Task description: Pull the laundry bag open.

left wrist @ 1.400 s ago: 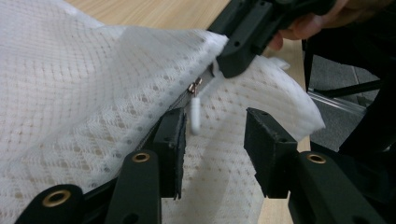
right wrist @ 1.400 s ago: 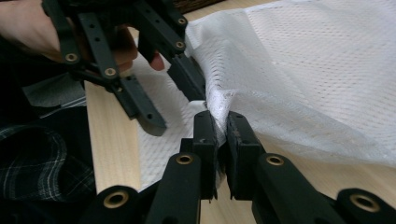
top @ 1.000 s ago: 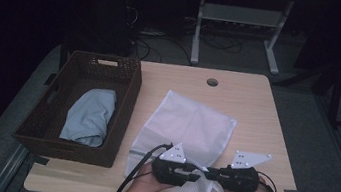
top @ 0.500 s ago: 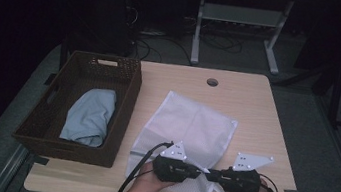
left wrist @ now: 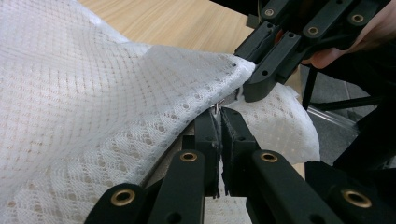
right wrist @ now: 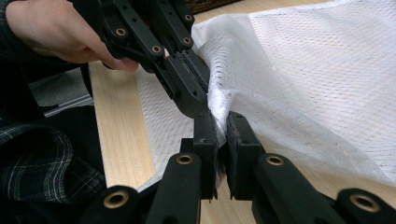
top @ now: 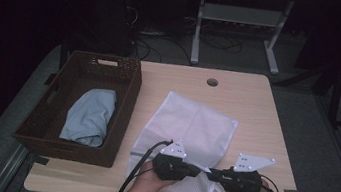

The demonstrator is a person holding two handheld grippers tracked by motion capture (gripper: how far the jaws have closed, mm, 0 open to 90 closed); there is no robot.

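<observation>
A white mesh bag point(top: 194, 124) lies flat in the middle of the wooden table point(top: 257, 108), its near edge lifted between the two grippers. My left gripper point(top: 201, 171) points right and my right gripper point(top: 215, 175) points left, tips nearly meeting. In the left gripper view the left gripper point(left wrist: 218, 114) has just been closing and is now shut on the bag's edge, beside a small metal piece at the tips. The right gripper point(right wrist: 220, 123) is shut on the same mesh edge point(right wrist: 299, 70), directly under the left gripper's jaws.
A dark wicker basket point(top: 130, 100) stands at the table's left with a folded light blue cloth point(top: 90, 115) inside. A cable hole point(top: 212, 82) sits near the far edge. Both hands rest at the near edge.
</observation>
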